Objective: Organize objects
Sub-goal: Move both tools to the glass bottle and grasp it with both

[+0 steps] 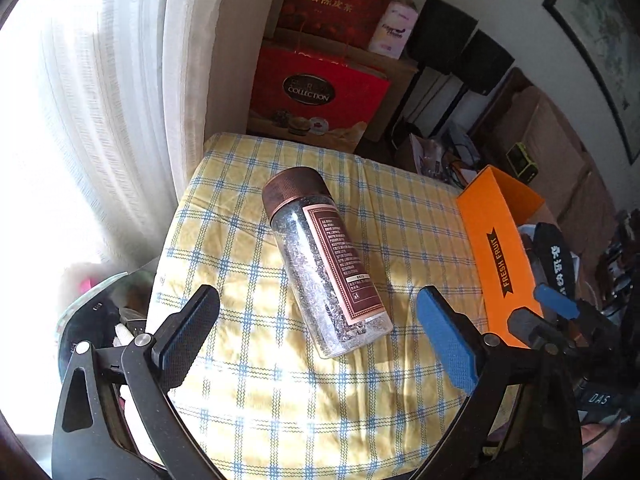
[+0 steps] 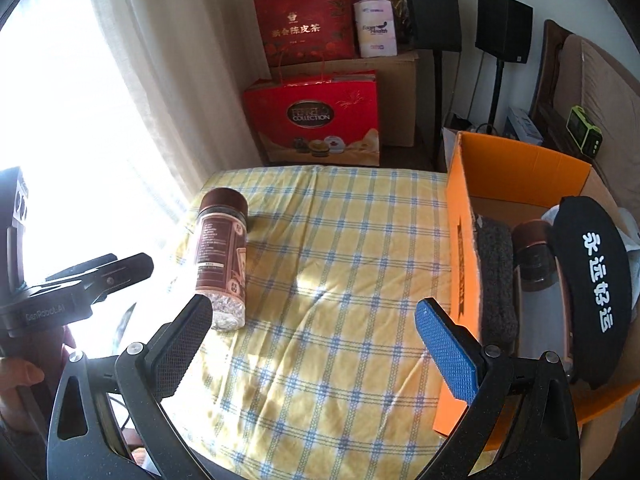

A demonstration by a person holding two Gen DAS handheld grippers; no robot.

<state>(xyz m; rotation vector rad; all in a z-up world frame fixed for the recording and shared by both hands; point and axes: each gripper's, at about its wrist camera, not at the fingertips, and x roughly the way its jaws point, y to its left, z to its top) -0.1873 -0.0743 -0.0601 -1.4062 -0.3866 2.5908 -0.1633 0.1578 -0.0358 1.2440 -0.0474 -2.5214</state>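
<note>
Left gripper (image 1: 318, 334) jaws wide apart, holding nothing, poised over jar (image 1: 325, 262) lying on its side on checkered counter (image 1: 400, 232). Right gripper (image 2: 314, 330) equally spread, empty, beside orange box (image 2: 460, 256).

The left gripper (image 1: 318, 334) has 2 matte black arms with triangular cut-outs, each hinged on a round silver screw (image 1: 141, 340). Its fingers carry ribbed blue pads (image 1: 446, 342). The right gripper (image 2: 314, 338) is built the same, with a blue textured pad (image 2: 446, 350) beside its silver screw (image 2: 491, 349). White "GenRobot.AI" lettering (image 2: 45, 312) marks a black body; bare skin of the hand (image 2: 18, 378) shows below it.
</note>
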